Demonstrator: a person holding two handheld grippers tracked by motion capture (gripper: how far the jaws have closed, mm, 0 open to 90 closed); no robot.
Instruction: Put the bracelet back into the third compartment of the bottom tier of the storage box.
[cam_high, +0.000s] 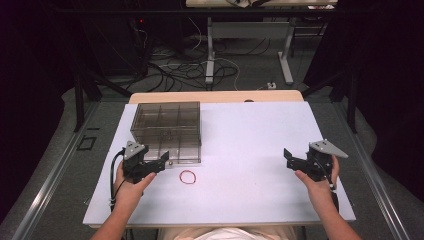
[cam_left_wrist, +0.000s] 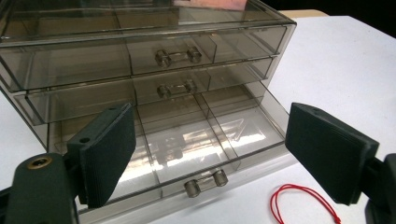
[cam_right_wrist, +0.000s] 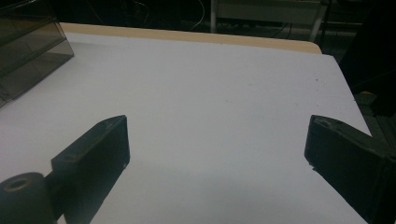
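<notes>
A clear plastic box (cam_high: 167, 131) with three drawers sits on the white table (cam_high: 240, 200), toward the left and far side. The bottom drawer (cam_left_wrist: 187, 144) is pulled out, and its little cells look empty. A red band (cam_high: 188, 176) lies flat on the table just in front of the box, near the drawer's small clear handle (cam_left_wrist: 206, 182).

The left gripper (cam_high: 161, 161) is right in front of the open drawer. Its jaws are spread wide and hold nothing. The handle and the band sit low between them in the left gripper view. The right gripper (cam_high: 290, 157) hovers well apart on the right side, over bare table, also spread wide with nothing in it.

The band looks very light, thin and floppy. It will likely bend and slip, so it is best pinched on one side of the loop, with a jaw tip pressed down close to the table.

The drawer looks stiff, smooth and light. The box may slide if the drawer is pushed hard. The best place to grab it is the handle.
</notes>
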